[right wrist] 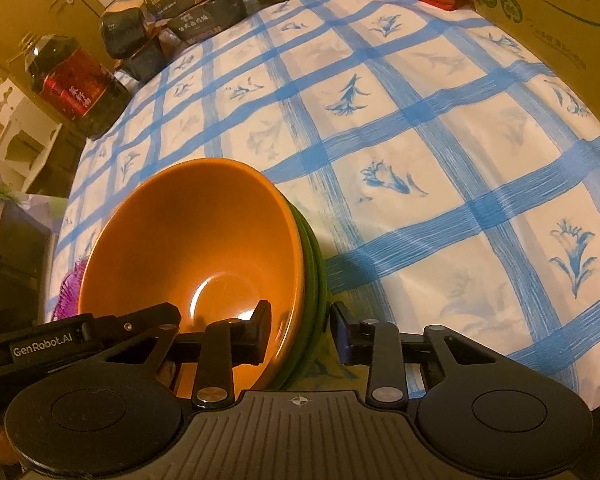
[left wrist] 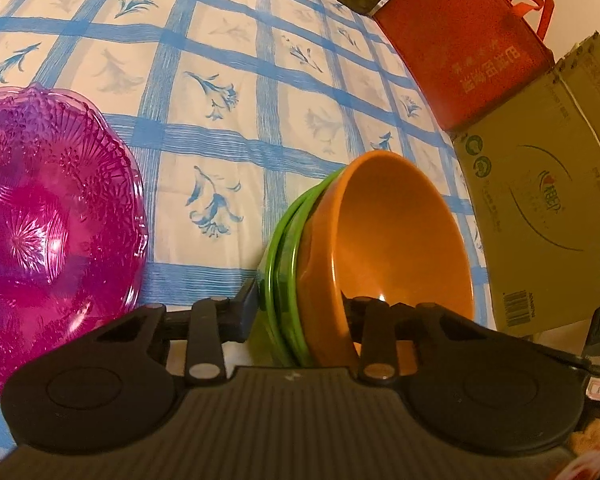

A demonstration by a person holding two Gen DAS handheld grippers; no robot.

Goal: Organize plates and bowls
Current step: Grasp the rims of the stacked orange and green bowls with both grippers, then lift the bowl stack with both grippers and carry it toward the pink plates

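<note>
Pink glass, a patterned plate [left wrist: 52,216], lay at the far left on our blue-checked table [left wrist: 228,40]. Just right of it, our left gripper [left wrist: 300,312] clamped the rims of the stack, an orange bowl [left wrist: 400,240] nested in green bowls [left wrist: 284,260], one finger outside and one inside. Our right gripper [right wrist: 300,332] straddled the opposite rim without closing, a gap showing beside its outer finger, and a cardboard box [left wrist: 548,208] stood furthest right.

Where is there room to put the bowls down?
The checked tablecloth is bare between the pink glass dish and the orange bowl, and toward the cardboard box. The far edge is crowded with food boxes.
</note>
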